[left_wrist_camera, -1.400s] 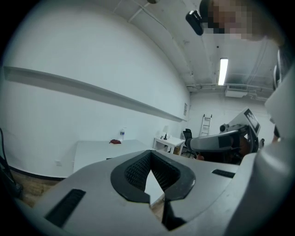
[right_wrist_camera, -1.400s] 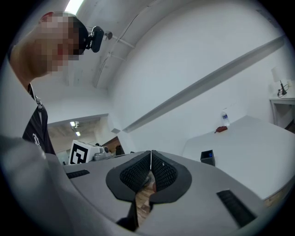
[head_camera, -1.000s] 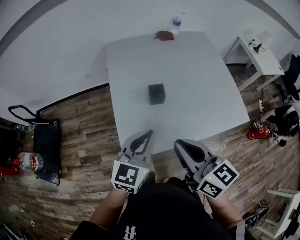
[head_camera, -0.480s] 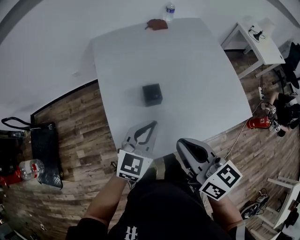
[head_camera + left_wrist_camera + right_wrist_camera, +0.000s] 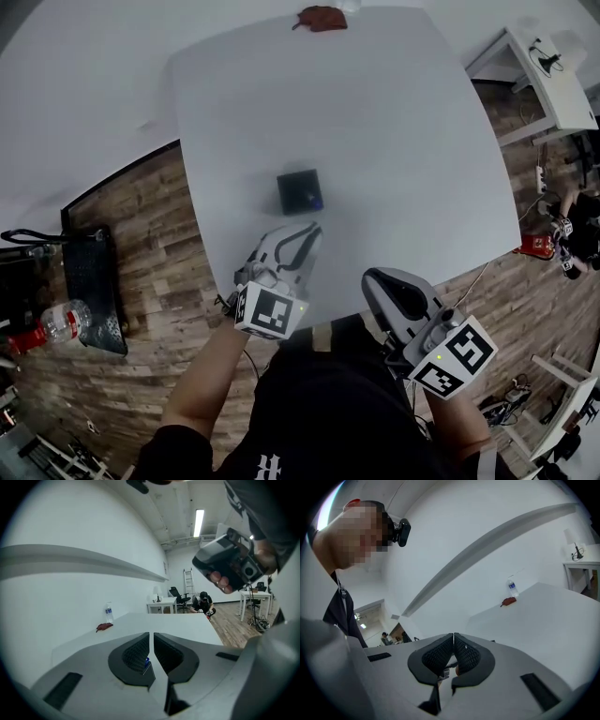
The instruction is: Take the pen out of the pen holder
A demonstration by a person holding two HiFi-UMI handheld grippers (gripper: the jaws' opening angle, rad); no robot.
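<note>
A small black pen holder [image 5: 300, 191] stands on the white table [image 5: 394, 141], with a blue pen tip [image 5: 312, 200] showing inside it. My left gripper [image 5: 311, 229] is shut, its tips over the table's near edge just short of the holder. In the left gripper view its jaws [image 5: 151, 635] meet, and a bit of blue pen [image 5: 146, 660] shows through the gap below them. My right gripper [image 5: 372, 278] is shut and empty, off the table's near edge, to the right. Its jaws [image 5: 453, 635] point along the table.
A red cloth [image 5: 320, 17] lies at the table's far edge, with a water bottle [image 5: 108, 612] beside it. On the wood floor to the left are a black case [image 5: 94, 291] and a bottle [image 5: 56, 323]. A small white side table [image 5: 553, 75] stands at the right.
My left gripper has moved forward over the table's near edge, closer to the pen holder. The right gripper has stayed about where it was. Both stay shut.
</note>
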